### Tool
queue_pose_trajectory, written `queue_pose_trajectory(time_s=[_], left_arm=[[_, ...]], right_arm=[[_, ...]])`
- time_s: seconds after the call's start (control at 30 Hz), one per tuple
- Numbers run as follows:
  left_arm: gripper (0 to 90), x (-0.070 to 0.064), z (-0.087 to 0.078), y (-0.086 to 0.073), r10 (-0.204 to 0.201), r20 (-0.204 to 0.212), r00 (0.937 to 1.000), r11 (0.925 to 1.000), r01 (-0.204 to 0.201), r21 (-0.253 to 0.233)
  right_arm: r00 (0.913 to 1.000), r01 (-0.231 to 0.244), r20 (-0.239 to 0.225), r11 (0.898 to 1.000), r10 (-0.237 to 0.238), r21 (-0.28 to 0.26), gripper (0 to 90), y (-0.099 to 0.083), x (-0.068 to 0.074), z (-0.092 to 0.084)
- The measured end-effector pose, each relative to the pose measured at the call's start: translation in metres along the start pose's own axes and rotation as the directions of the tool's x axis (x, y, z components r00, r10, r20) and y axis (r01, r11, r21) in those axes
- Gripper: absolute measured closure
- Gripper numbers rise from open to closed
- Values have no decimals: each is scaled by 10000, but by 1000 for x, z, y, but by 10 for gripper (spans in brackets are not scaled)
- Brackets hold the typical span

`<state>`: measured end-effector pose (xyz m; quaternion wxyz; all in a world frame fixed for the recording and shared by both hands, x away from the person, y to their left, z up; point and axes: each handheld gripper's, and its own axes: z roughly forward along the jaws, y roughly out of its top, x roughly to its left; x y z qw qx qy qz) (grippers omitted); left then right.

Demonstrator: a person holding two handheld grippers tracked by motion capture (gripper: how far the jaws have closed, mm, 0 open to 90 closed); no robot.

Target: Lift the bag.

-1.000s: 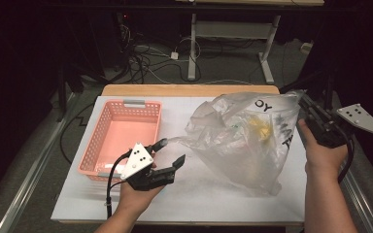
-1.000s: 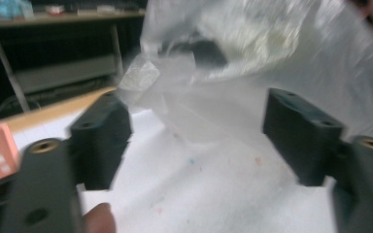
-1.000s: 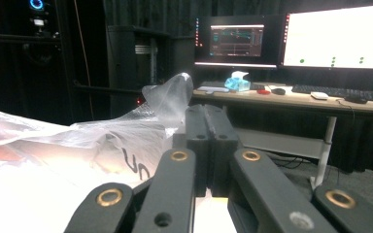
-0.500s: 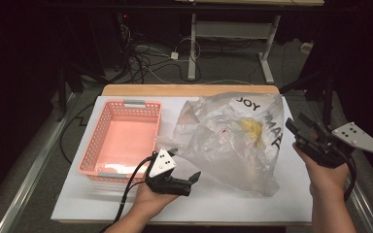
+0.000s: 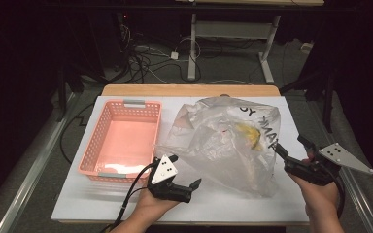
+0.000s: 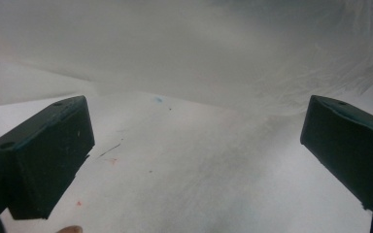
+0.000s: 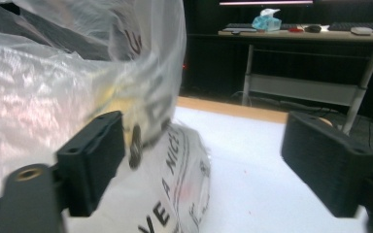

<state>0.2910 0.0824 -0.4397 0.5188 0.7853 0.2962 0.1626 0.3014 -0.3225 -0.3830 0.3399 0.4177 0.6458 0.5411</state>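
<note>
One clear plastic bag (image 5: 228, 141) with black lettering, lying mid-table on the white table cover (image 5: 233, 204), beside one pink basket (image 5: 121, 141). Two grippers, left gripper (image 5: 184, 175) and right gripper (image 5: 291, 148), both gaping, jaws just spread, gripping nothing. Dark room beyond, floor cables (image 5: 145, 58).

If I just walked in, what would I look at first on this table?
Probably the big crinkly clear plastic bag slumped in the middle of the white table, with something yellow showing through it. Next, the empty pink basket on its left. Near the front edge, two hands each hold a black tool, left and right, both open beside the bag.
</note>
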Motion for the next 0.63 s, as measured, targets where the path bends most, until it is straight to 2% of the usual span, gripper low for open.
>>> queue_pose_trajectory(time_s=[0.2, 0.27, 0.43, 0.63], left_arm=[[0, -1, -2, 0, 33, -80, 10000, 9996, -35, -297], [0, -1, -1, -2, -76, -62, 10000, 9994, 74, -349], [0, -2, 1, -5, -55, -66, 10000, 9997, 54, -218], [0, -3, 1, -6, -50, -71, 10000, 9998, 49, -194]], right_arm=[[9999, -77, 114, 9999, 78, -64, 2, -11, -1, -5], [9999, -115, 111, 9999, 116, -25, 1, -15, -1, -7], [9999, -96, 109, 9993, 92, 369, 1, -29, -2, -7], [9999, -50, 102, 9987, 45, 503, 1, -33, -2, -5]])
